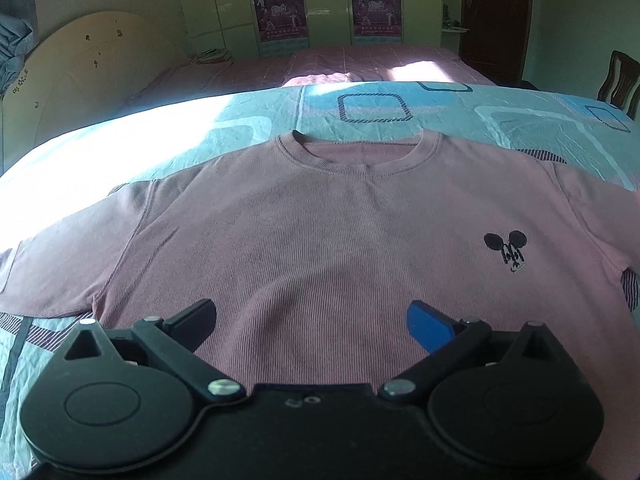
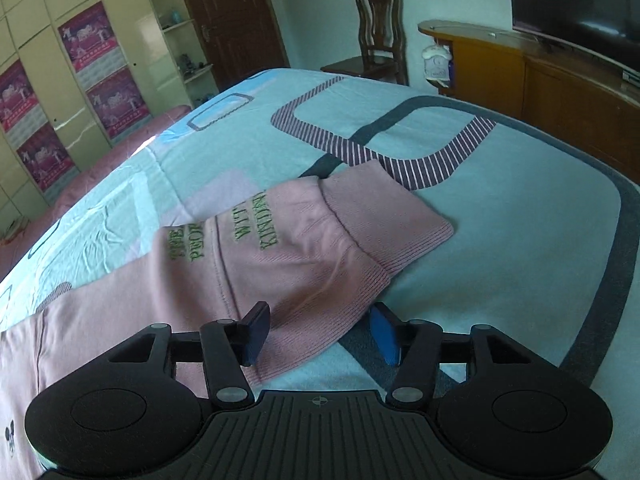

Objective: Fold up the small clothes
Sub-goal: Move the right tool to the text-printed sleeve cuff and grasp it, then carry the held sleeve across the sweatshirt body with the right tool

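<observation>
While our left gripper [image 1: 312,326] hovers, jaws apart, over its hem, the pink sweater [image 1: 340,232] lies flat on the bed [image 1: 380,112], collar pointing away. Our right gripper [image 2: 320,332], jaws apart, straddles the sleeve cuff [image 2: 340,304] stretched sideways.

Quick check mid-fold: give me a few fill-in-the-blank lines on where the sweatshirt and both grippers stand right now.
The pink sweatshirt lies flat on the ____.
The left gripper, above its lower body, is ____.
The right gripper is open around the sleeve's ribbed ____.
The small logo is coloured ____.

Missing: bed; open; cuff; black
</observation>
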Available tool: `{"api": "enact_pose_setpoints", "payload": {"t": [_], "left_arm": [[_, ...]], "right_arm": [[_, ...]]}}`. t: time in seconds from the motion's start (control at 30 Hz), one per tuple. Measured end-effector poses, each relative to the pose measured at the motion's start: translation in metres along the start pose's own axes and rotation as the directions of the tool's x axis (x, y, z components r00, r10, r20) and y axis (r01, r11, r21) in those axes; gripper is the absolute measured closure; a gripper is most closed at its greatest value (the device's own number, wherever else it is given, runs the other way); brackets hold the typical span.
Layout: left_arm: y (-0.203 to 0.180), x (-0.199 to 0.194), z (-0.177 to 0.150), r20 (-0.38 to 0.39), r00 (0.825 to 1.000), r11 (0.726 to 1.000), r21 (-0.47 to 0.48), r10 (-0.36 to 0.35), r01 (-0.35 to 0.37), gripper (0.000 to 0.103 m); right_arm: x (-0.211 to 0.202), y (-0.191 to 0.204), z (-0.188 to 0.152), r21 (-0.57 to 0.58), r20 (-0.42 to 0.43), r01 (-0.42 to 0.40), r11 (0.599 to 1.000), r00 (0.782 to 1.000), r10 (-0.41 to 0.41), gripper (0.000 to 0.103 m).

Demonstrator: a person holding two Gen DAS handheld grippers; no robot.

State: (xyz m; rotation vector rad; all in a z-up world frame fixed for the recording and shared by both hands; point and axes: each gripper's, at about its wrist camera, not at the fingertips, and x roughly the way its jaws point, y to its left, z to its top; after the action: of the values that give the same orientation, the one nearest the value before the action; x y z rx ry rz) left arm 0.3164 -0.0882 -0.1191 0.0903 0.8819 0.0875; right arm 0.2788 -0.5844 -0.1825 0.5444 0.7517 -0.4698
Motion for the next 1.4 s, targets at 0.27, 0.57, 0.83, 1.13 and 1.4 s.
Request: {"api": "enact_pose_setpoints", "payload": {"t": [0.27, 0.57, 0.83, 1.13, 1.4], "left_arm": [[0.012, 0.016, 0.003, -0.076, 0.996, 0.999, -0.010, 0.046, -0.047, 0.004], [0.028, 0.015, 0.007, -0.102, 0.995, 1.000, -0.018, 0.006, -0.008, 0.012], [0.050, 0.006, 0.011, -0.017, 0.999, 0.999, -0.028, -0.047, 0.047, 0.009], [0.113, 0.013, 0.017, -0.005, 0.998, 0.994, -0.086, -0.067, 0.067, 0.007], [0.156, 0.029, 0.021, -0.011, 0.987, 0.983, -0.097, -0.158, 0.156, 0.005]], "right_arm": [[0.006, 0.003, 0.008, 0.009, 0.027, -0.022, 1.000, 0.999, 0.021, 0.099], [-0.012, 0.029, 0.015, -0.072, 0.098, -0.099, 0.993, 0.990, 0.106, 0.099], [-0.057, 0.140, -0.004, -0.254, 0.099, -0.307, 0.917, 0.935, 0.340, 0.099], [-0.086, 0.307, -0.101, -0.425, -0.070, -0.516, 0.744, 0.838, 0.542, 0.099], [-0.073, 0.389, -0.211, -0.482, -0.286, -0.593, 0.645, 0.802, 0.524, 0.098]]}}
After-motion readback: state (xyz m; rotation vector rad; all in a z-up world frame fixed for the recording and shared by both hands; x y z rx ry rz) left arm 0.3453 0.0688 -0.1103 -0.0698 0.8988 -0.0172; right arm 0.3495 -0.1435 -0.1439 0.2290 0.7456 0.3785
